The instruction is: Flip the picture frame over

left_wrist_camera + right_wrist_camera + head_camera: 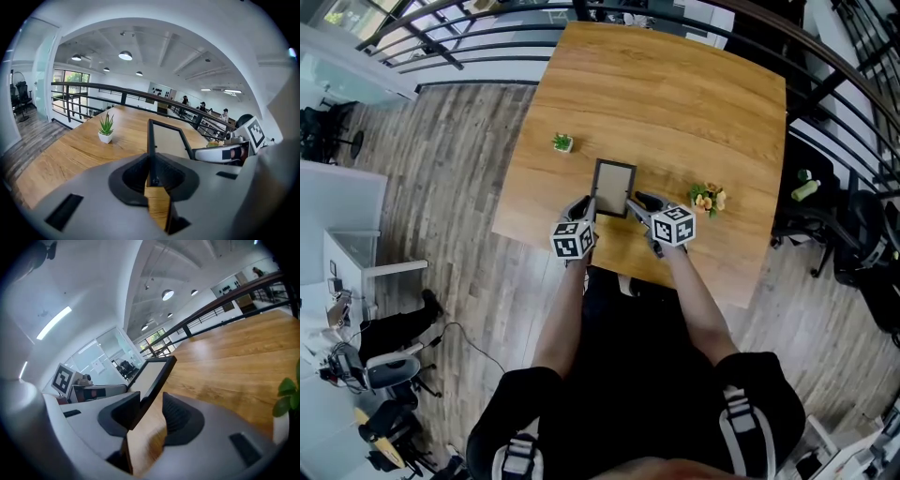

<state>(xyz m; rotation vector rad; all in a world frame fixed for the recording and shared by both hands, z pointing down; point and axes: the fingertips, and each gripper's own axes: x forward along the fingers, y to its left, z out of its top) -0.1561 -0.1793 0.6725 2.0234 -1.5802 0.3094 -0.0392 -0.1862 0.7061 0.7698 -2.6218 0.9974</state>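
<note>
Head view: the picture frame (612,187) is held tilted between two grippers over the near part of the bench (675,94).
The jaws of the left gripper (584,210) pinch the frame's left edge. The jaws of the right gripper (643,203) stand spread around its right edge, which leans on one jaw. A potted plant (562,142) stands far left, flowers (708,198) right.

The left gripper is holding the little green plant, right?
No, the left gripper holds the picture frame by its edge, as the left gripper view shows. The little green plant stands apart on the table.
</note>
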